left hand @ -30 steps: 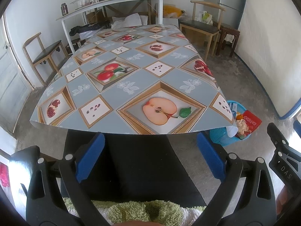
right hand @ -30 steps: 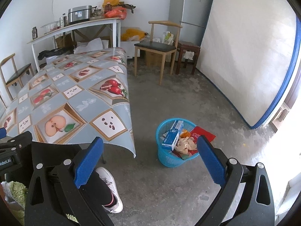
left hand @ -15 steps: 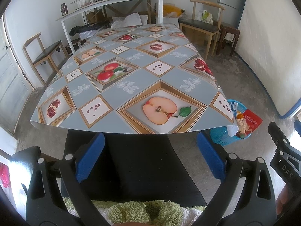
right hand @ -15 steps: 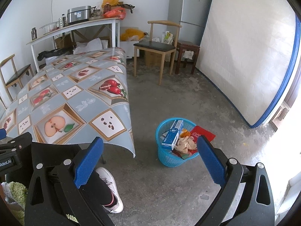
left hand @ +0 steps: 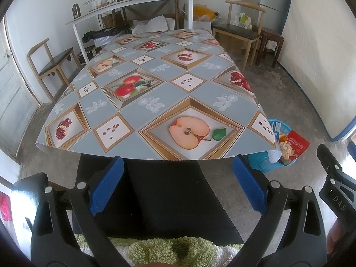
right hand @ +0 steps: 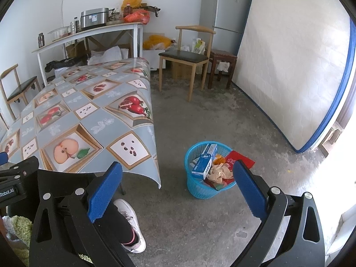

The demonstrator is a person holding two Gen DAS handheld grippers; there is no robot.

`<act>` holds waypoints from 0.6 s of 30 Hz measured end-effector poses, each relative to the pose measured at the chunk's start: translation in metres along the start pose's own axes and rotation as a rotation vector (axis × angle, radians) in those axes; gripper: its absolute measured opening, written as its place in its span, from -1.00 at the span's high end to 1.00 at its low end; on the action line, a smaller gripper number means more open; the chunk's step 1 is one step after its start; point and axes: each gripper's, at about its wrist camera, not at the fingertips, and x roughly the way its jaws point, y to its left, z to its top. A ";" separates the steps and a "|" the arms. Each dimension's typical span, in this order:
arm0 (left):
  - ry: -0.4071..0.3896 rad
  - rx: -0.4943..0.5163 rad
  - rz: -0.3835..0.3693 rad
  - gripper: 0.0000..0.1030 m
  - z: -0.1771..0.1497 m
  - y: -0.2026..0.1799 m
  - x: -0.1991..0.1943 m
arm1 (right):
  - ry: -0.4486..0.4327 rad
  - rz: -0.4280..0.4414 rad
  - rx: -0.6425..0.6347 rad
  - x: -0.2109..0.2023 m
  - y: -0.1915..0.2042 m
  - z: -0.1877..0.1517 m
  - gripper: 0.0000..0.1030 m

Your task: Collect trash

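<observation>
A blue plastic basket (right hand: 200, 188) stands on the concrete floor right of the table, filled with trash: a blue-white carton (right hand: 204, 161), crumpled paper (right hand: 219, 172) and a red packet (right hand: 241, 161). The same basket (left hand: 264, 162) shows past the table corner in the left wrist view. My left gripper (left hand: 178, 187) is open, held low before the table's near edge, nothing between its blue pads. My right gripper (right hand: 176, 191) is open too, above the floor just short of the basket. The table (left hand: 138, 111) has a fruit-print cloth with nothing lying on it.
A person's dark trouser legs (left hand: 160, 200) and a white shoe (right hand: 130, 220) are below the grippers. Wooden chairs (right hand: 187, 55) stand around the room, a mattress (right hand: 287, 66) leans on the right wall, and a white shelf table (left hand: 133, 2) carries kitchenware at the back.
</observation>
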 end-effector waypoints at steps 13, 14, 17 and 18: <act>0.001 0.002 0.000 -0.84 0.000 0.000 0.000 | 0.000 0.001 0.001 0.000 -0.001 0.001 -0.88; 0.001 0.003 0.001 -0.84 0.000 0.000 0.000 | 0.001 0.001 0.001 0.000 -0.001 0.001 -0.88; 0.001 0.002 0.001 -0.84 0.000 0.000 0.000 | 0.001 0.002 0.002 0.000 -0.001 0.002 -0.88; 0.002 0.002 0.001 -0.84 0.000 0.000 0.000 | 0.002 0.002 0.002 -0.001 -0.001 0.002 -0.88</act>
